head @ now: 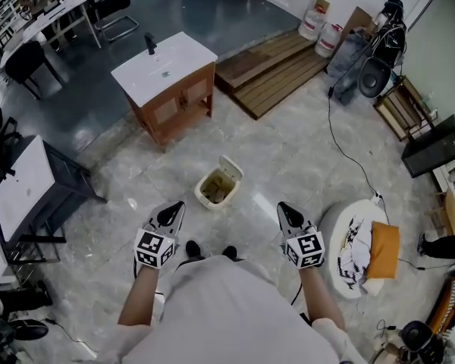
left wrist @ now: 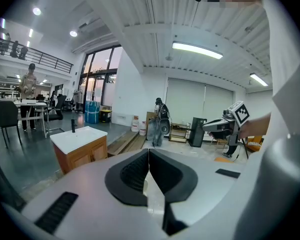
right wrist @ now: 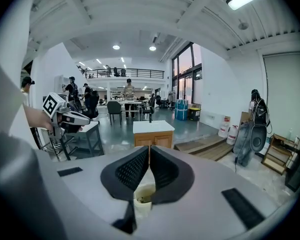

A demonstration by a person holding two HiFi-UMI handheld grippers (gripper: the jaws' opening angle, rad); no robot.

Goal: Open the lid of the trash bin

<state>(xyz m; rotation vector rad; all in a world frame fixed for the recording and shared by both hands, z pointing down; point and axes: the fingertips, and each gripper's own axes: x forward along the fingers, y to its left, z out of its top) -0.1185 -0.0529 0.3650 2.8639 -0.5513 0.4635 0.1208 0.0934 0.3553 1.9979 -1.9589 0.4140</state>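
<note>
A small cream trash bin [head: 217, 188] stands on the pale floor in front of the person's feet. Its lid [head: 231, 166] is tipped up and back, and the inside shows some rubbish. My left gripper [head: 175, 206] hovers to the bin's near left, shut and holding nothing. Held level with it at the bin's near right, my right gripper [head: 282, 206] is also shut and holds nothing. In the right gripper view the bin [right wrist: 143, 195] shows just below the closed jaws of that gripper [right wrist: 149, 148]. The left gripper view shows its own gripper [left wrist: 149, 151] shut, with the right gripper [left wrist: 225, 126] off to the side.
A wooden vanity with a white sink top [head: 167, 74] stands beyond the bin. Wooden pallets [head: 277, 68] lie farther back. A round white stand with an orange cushion [head: 360, 255] is at the right, with a cable [head: 347, 158] across the floor. A dark desk [head: 30, 188] is at the left.
</note>
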